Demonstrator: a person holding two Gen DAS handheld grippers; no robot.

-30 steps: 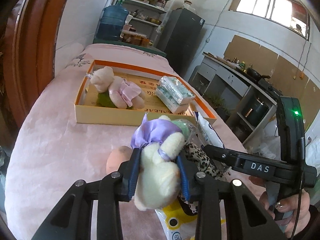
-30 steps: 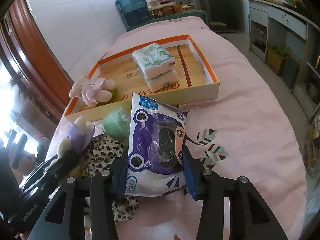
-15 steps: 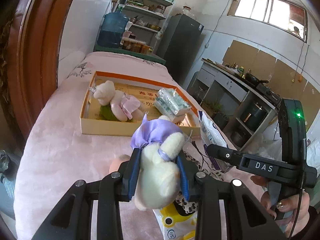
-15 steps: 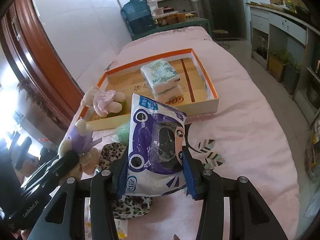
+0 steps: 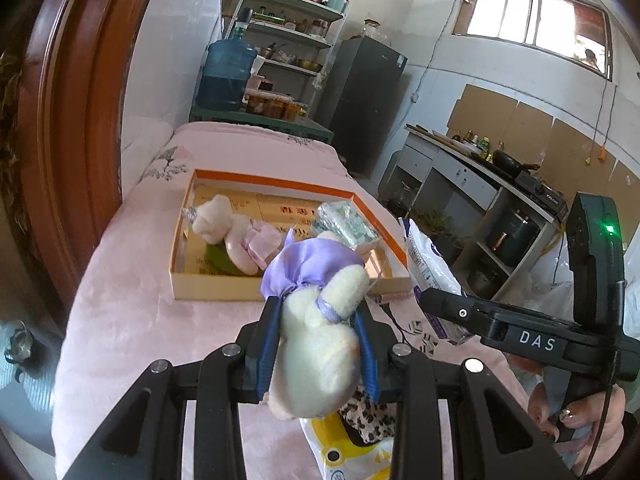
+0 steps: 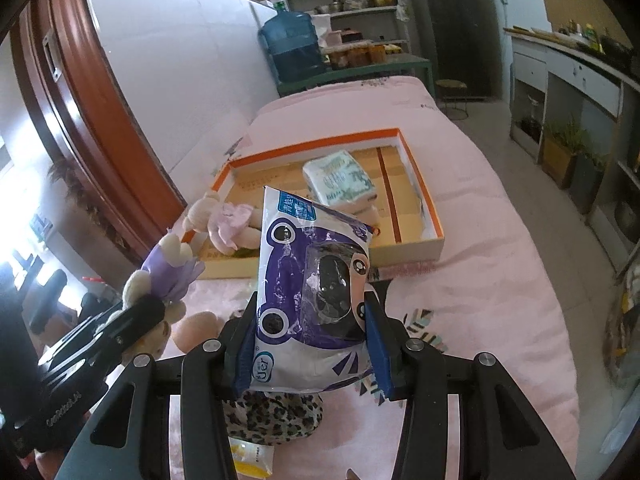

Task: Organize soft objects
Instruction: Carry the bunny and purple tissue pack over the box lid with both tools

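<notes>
Cream plush toy in a lilac dress [image 5: 316, 320] sat clamped between the blue pads of the left gripper [image 5: 316, 344], low centre of the left wrist frame, held off the pink bedcover [image 5: 132, 320]. Jaws pressed into the toy's body on both sides; head and one arm stuck out toward the box.

Right gripper [image 6: 310, 340] had its jaws closed on a purple-and-white plastic packet [image 6: 312, 292], centre of the right wrist frame. Packet stood upright, its top edge overlapping the near wall of the box in that view. The same packet showed at right of centre in the left wrist frame [image 5: 428, 268], ahead of the right gripper's black body marked "DAS".

Orange-rimmed cardboard box [image 6: 424, 184] lay open on the bedcover, mid-frame in both views. Inside: a second plush toy in a pink dress [image 5: 236, 232] at the box's left end, lying over something green [image 5: 220, 258]; a stack of tissue packs [image 6: 340, 178] toward the right half.

On the bedcover, below the grippers: leopard-print fabric item [image 6: 272, 416] under the packet, a yellow-and-white packet [image 5: 348, 448] at the bottom edge, and a peach-coloured rounded soft object [image 6: 196, 330] just beside the held lilac toy in the right wrist view. Could not tell what the peach object was.

Surroundings: blue water jug [image 5: 228, 76] and shelving upper centre, dark fridge [image 5: 364, 100] to its right, wooden door frame [image 5: 72, 120] along the left edge, counter with cookware at right.
</notes>
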